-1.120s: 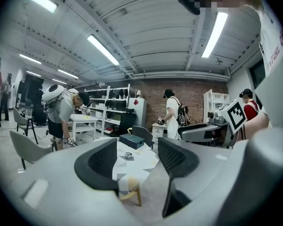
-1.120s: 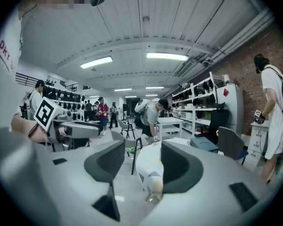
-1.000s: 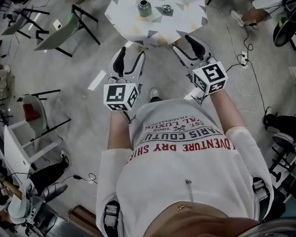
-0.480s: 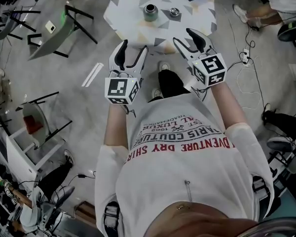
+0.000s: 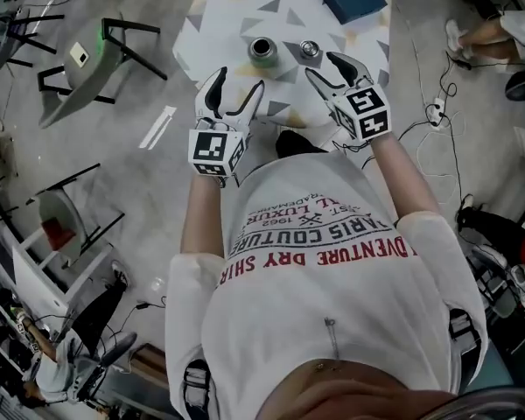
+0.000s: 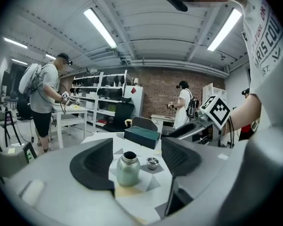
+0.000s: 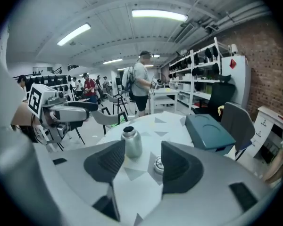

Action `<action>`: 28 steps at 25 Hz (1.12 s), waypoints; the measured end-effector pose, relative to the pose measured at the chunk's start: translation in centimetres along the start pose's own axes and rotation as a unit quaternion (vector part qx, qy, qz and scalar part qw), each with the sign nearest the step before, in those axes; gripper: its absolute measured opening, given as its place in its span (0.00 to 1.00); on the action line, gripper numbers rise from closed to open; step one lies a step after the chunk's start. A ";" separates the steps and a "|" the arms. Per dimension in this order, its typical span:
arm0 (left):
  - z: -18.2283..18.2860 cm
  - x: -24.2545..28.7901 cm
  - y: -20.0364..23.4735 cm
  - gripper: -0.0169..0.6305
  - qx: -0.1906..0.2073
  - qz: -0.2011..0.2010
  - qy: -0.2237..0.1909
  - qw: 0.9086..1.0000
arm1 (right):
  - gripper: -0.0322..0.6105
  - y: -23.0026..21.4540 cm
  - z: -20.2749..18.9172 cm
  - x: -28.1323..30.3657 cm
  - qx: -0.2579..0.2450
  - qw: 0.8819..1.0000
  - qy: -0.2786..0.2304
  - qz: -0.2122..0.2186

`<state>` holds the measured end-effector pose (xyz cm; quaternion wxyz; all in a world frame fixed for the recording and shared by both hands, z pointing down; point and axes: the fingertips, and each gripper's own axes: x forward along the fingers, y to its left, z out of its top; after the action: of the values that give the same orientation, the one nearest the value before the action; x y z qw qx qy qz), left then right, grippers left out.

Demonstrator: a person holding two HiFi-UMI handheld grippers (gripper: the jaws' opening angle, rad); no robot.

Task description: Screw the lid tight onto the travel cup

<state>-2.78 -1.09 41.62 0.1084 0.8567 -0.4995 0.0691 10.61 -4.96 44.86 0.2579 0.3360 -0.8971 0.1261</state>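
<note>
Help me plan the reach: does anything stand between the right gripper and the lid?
Nothing visible does. The lid lies on bare table ahead of the open right gripper; the cup stands apart, to the lid's left.

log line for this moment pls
phase: pre-grasp | travel cup: upright on table, uncapped | lid: beside cup, apart | left gripper: open, jaws just opened further, empty | right gripper: open, empty

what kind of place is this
Likely a workshop or lab rather than a home: a bare brick wall, open shelving racks, and a person wearing a backpack at a work table.
</note>
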 end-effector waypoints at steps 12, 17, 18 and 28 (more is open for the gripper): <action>-9.3 8.8 1.4 0.67 0.051 -0.029 0.105 0.993 | 0.39 -4.5 -7.8 8.5 -0.035 0.982 0.178 0.046; -11.1 10.9 2.2 0.67 0.064 -0.045 0.116 0.990 | 0.42 -5.3 -9.2 10.9 -0.049 0.973 0.220 0.044; -11.3 11.3 2.3 0.67 0.065 -0.050 0.117 0.990 | 0.43 -5.3 -9.5 11.2 -0.049 0.971 0.228 0.046; -11.6 13.0 2.4 0.66 0.077 -0.093 0.111 0.986 | 0.43 -5.8 -10.9 12.7 -0.042 0.960 0.273 0.037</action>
<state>1.44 -10.24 56.10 0.1034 0.8922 -0.3956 0.1918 10.53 -11.73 61.22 0.5021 0.2444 -0.8087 0.1847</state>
